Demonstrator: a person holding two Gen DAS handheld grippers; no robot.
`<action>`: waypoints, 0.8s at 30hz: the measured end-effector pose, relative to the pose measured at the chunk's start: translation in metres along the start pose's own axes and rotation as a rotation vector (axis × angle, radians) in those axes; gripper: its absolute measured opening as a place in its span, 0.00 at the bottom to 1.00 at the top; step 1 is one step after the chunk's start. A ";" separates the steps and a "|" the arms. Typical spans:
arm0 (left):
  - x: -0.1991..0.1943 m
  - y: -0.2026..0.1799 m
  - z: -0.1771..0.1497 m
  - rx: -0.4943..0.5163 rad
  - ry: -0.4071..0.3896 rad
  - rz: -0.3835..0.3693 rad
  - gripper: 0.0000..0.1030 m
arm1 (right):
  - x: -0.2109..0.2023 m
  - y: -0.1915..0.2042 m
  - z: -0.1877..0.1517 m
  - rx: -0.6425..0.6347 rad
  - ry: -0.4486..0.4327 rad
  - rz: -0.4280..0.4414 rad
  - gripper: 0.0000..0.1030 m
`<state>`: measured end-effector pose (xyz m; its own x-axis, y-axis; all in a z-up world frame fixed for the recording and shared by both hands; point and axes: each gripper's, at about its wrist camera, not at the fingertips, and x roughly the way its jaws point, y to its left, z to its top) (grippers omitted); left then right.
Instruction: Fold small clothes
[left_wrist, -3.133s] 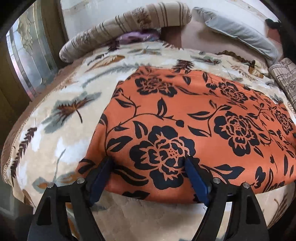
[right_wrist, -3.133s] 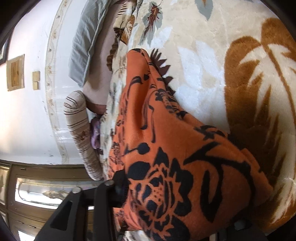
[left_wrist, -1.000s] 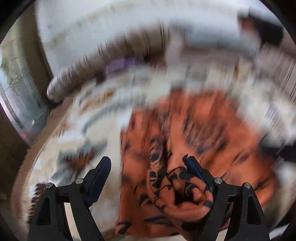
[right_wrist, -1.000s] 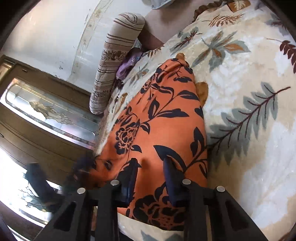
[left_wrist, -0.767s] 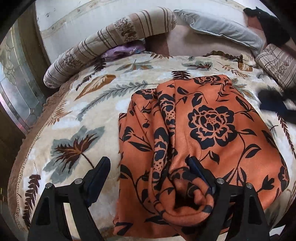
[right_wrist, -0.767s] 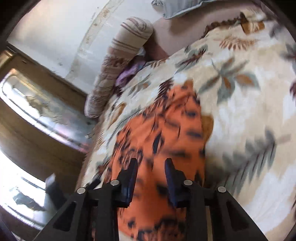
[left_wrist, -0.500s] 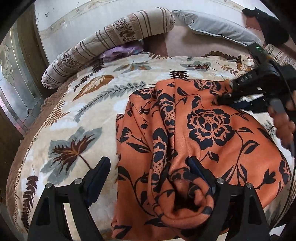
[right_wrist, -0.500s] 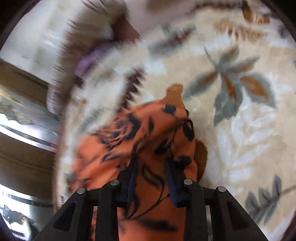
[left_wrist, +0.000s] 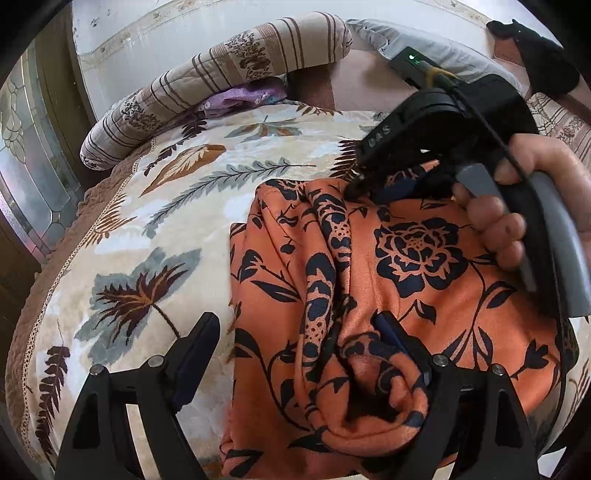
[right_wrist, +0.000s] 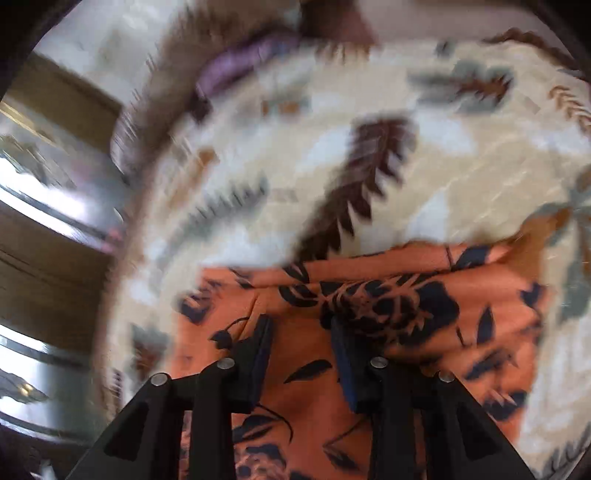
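Observation:
An orange garment with black flowers (left_wrist: 369, 280) lies folded and bunched on the bed's leaf-patterned blanket (left_wrist: 147, 229). My left gripper (left_wrist: 295, 343) is open wide over its near edge; the right finger (left_wrist: 402, 343) rests against a rolled fold, the left finger (left_wrist: 192, 350) is over the blanket. My right gripper (right_wrist: 301, 343) is slightly open above the garment's (right_wrist: 369, 306) far edge, with nothing between the fingers. It also shows in the left wrist view (left_wrist: 365, 188), held in a hand, tips down at the far edge.
A striped bolster (left_wrist: 207, 81), a purple cloth (left_wrist: 243, 98) and a grey pillow (left_wrist: 436, 55) lie at the head of the bed. A glass-panelled wardrobe (left_wrist: 26, 155) stands on the left. The bed's near edge lies under my left gripper.
The right gripper has swung across the garment to its far edge, coming into the left wrist view. The left gripper has stayed in place, open.

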<state>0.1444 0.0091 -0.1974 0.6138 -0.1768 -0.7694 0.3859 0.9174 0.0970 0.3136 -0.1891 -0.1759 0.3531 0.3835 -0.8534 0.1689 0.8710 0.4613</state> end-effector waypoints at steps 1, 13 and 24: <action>0.000 0.000 0.000 -0.001 0.000 -0.003 0.85 | -0.002 0.002 0.002 -0.004 -0.003 -0.004 0.37; -0.002 -0.002 -0.001 -0.009 -0.003 0.010 0.86 | -0.097 -0.010 -0.072 -0.043 -0.133 0.017 0.37; 0.001 0.000 -0.005 -0.038 -0.004 0.041 0.94 | -0.109 -0.026 -0.160 -0.069 -0.189 -0.021 0.38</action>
<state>0.1416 0.0106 -0.2019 0.6310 -0.1399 -0.7630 0.3339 0.9368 0.1043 0.1237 -0.2049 -0.1335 0.5178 0.3062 -0.7988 0.1164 0.8998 0.4204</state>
